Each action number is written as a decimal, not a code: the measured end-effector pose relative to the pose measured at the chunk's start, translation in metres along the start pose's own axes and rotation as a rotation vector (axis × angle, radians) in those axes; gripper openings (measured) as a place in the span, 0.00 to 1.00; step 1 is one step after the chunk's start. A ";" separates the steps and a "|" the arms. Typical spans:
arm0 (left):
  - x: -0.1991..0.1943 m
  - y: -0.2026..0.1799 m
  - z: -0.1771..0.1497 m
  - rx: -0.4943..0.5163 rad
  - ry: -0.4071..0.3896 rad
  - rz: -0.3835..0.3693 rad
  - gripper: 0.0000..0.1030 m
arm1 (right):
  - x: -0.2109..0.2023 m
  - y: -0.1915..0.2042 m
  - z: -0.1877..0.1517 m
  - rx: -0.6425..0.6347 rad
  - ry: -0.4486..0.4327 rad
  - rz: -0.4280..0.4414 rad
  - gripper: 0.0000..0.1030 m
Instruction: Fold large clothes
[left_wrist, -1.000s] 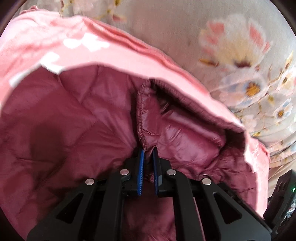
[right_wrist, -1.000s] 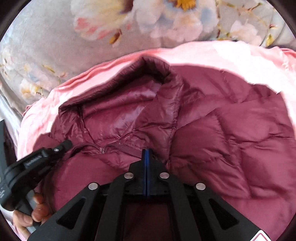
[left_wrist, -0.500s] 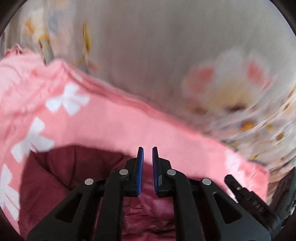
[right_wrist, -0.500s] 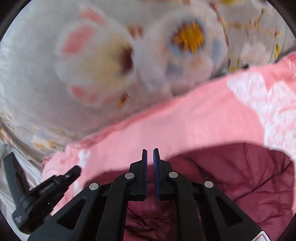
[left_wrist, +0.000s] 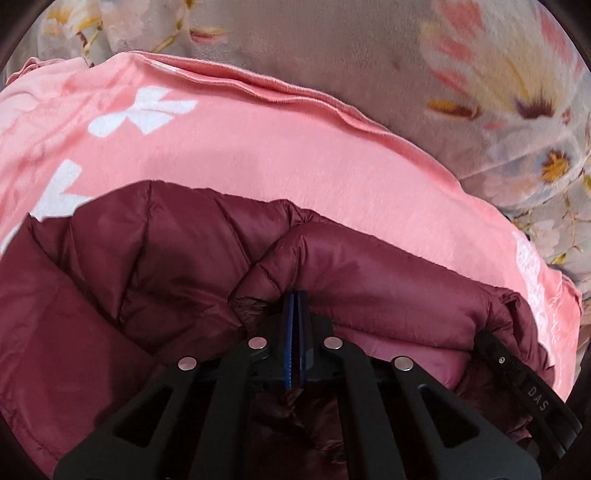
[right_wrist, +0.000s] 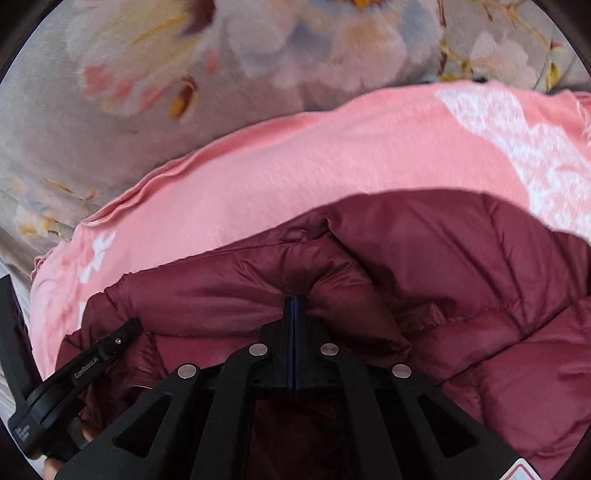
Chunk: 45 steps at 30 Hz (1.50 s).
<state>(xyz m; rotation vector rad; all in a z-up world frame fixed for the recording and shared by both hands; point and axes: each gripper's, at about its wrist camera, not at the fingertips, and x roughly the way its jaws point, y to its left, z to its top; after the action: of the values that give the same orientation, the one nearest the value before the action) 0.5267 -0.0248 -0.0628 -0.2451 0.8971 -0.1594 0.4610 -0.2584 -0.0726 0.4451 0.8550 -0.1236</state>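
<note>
A maroon quilted puffer jacket (left_wrist: 147, 258) lies on a pink blanket, its near edge bunched into a puffy fold. The left gripper (left_wrist: 295, 295) has its blue pads closing together on a pinch of that fold, and the fabric puckers around the tips. In the right wrist view the jacket (right_wrist: 461, 258) spreads to the right. The right gripper (right_wrist: 294, 299) pinches the same puffy fold, jaws closing tight on it. Each gripper's black body shows in the other's view: the right one (left_wrist: 524, 384), the left one (right_wrist: 81, 376).
The pink blanket (left_wrist: 258, 147) with white bow prints lies under the jacket, its hem running across the far side (right_wrist: 295, 166). Beyond it is a grey floral bedspread (left_wrist: 332, 44). A person's fingers (right_wrist: 86, 432) hold the left gripper's handle.
A second ago both grippers were at the jacket's collar. Half a second ago they swung up over the blanket with jaws slightly apart. Now both are shut on a puffy fold of the jacket.
</note>
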 end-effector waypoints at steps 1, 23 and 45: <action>0.000 -0.001 -0.002 0.008 -0.008 0.004 0.01 | 0.003 0.000 -0.002 -0.007 -0.002 -0.006 0.00; 0.008 -0.017 -0.008 0.098 -0.039 0.108 0.00 | 0.023 0.028 -0.013 -0.170 -0.023 -0.210 0.00; -0.029 -0.006 -0.014 0.070 -0.051 0.065 0.09 | -0.017 0.018 -0.020 -0.107 -0.049 -0.112 0.08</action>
<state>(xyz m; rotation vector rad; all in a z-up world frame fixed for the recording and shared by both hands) 0.4979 -0.0259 -0.0480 -0.1540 0.8464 -0.1233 0.4405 -0.2347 -0.0652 0.2927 0.8338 -0.1898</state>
